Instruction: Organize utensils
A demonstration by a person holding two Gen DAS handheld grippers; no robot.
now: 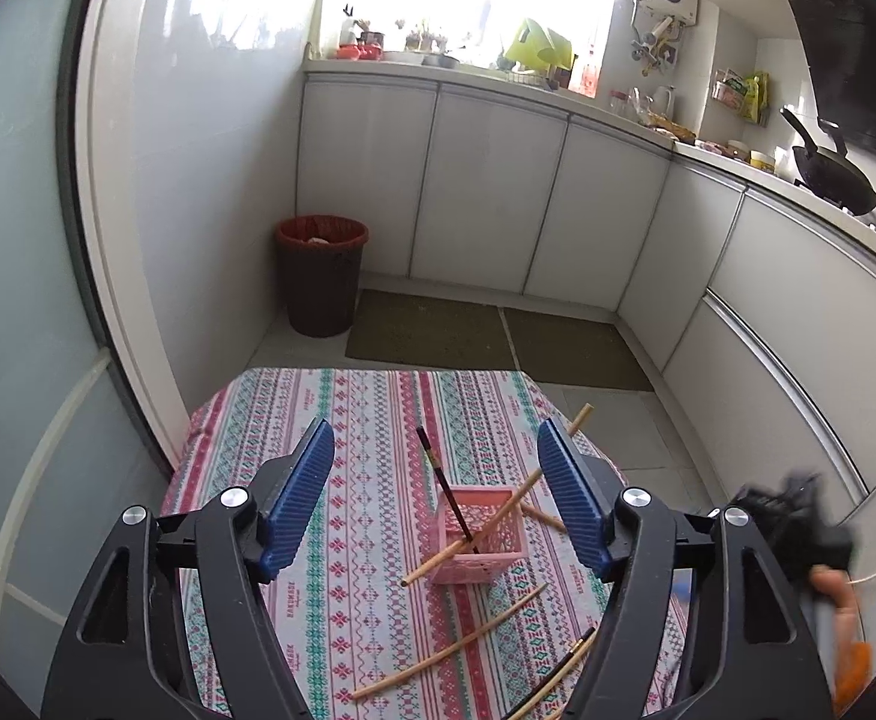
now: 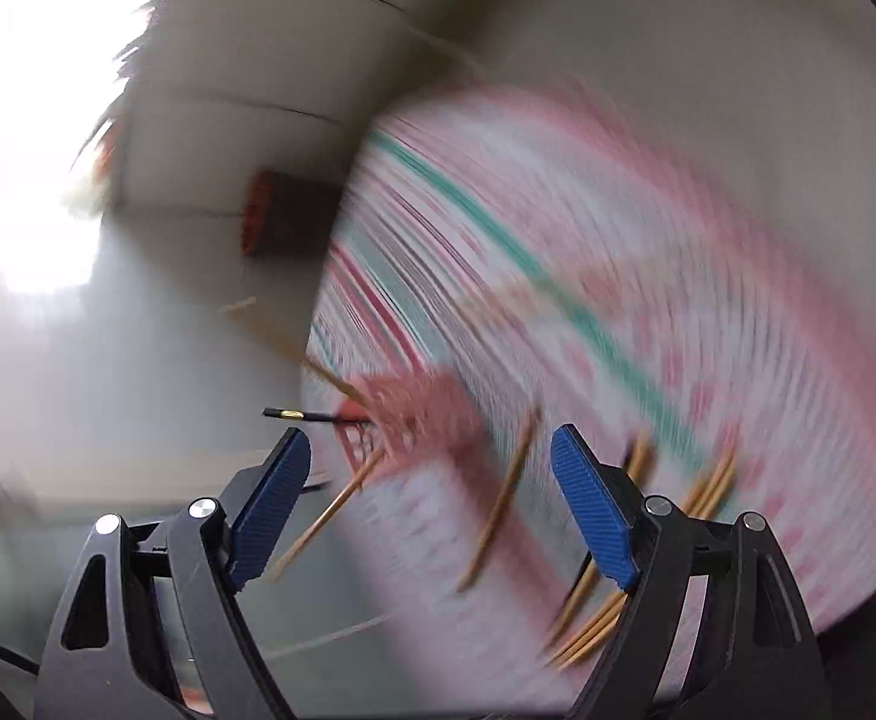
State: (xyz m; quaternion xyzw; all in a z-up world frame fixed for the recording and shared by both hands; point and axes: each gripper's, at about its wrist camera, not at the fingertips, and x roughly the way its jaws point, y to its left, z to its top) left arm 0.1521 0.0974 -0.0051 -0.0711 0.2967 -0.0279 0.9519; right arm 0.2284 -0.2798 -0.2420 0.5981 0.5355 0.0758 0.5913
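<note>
The left gripper (image 1: 438, 498) is being held over a small table, and its two blue pads are standing wide apart with nothing pressed between them. The table is being covered by a striped cloth (image 1: 342, 420) in pink, green and white.

A pink basket (image 1: 479, 540) is sitting on the cloth, seen between the two pads and a little farther off. A black chopstick (image 1: 447, 489) is leaning up out of it. A wooden chopstick (image 1: 474, 531) is being propped across the basket, with one end sticking out over the near rim. More wooden chopsticks (image 1: 450, 642) are lying loose on the cloth, near the basket on its close side. Another one (image 1: 579, 417) is poking out behind the right pad.

At the right edge, a blurred black tool is being held by a hand (image 1: 834, 594).

The right wrist view is badly blurred. The right gripper (image 2: 432, 510) is being held with its pads far apart, and nothing is being squeezed by them. The pink basket (image 2: 420, 414) and loose sticks (image 2: 594, 630) are being shown as smears there.

A dark bin (image 1: 321, 276) with a red rim is standing on the floor by the white cupboards (image 1: 486, 192).
</note>
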